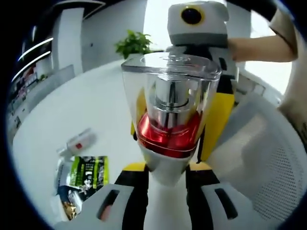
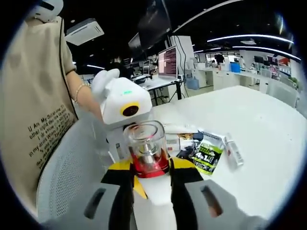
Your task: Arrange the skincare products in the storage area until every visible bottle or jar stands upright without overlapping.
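Observation:
A skincare bottle (image 1: 170, 96) with a clear cap, a red collar and a white body stands upright between both grippers. My left gripper (image 1: 165, 167) is shut on its white lower body. From the far side, the yellow jaws of my right gripper (image 1: 170, 143) flank its red collar. In the right gripper view, the same bottle (image 2: 146, 139) rises between the jaws of my right gripper (image 2: 151, 167), which is shut on it, with the left gripper (image 2: 146, 160) just behind it. A small white tube (image 1: 79, 141) (image 2: 234, 151) lies flat on the white table (image 1: 72, 105) (image 2: 254, 110).
A green and black sachet (image 1: 88, 171) (image 2: 207, 155) lies next to the tube with other small packets. A white mesh surface (image 1: 268, 158) (image 2: 62, 167) lies close beside the grippers. A person in a beige shirt (image 2: 33, 105) stands behind it. A potted plant (image 1: 134, 43) stands at the table's far edge.

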Motion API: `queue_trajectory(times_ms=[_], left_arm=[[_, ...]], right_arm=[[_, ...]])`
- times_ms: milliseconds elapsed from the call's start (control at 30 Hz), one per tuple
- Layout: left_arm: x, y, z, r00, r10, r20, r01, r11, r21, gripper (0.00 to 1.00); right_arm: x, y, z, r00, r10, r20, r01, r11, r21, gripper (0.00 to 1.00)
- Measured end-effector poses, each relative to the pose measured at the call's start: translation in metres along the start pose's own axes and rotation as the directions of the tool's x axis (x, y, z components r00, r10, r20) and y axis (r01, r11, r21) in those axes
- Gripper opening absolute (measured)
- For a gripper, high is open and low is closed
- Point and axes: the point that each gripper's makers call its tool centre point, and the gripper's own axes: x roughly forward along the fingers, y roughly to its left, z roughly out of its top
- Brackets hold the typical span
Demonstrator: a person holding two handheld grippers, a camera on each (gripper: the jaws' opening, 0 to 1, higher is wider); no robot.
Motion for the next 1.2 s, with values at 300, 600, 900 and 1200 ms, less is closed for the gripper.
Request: queue_trajectory(times_ms=[300,600,900,1200], left_arm=[[0.007,0.000,-0.008,1.000,-0.003,-0.018,0.003,1.000,0.004,0.26],[0.017,0.009,-0.002,1.000,0.031,-0.001,-0.031,0.999,0.039,0.26],[0.037,0.023,0.012,0.999,0.054,0.007,-0.054,0.998,0.030,0.26],[0.058,0.043,0.030,0.998,0.055,-0.008,-0.055,0.998,0.038,0.26]], right_arm=[[0.004,-0.001,-0.012,0.998,-0.004,-0.058,0.003,1.000,-0.025,0.28],[-0.004,-0.013,-0.016,0.997,-0.038,-0.070,0.038,0.999,0.000,0.30],[-0.017,-0.039,-0.021,0.987,-0.152,-0.061,0.156,0.984,0.080,0.32],[-0.040,-0.073,-0.030,0.914,-0.400,-0.069,0.402,0.872,0.280,0.33]])
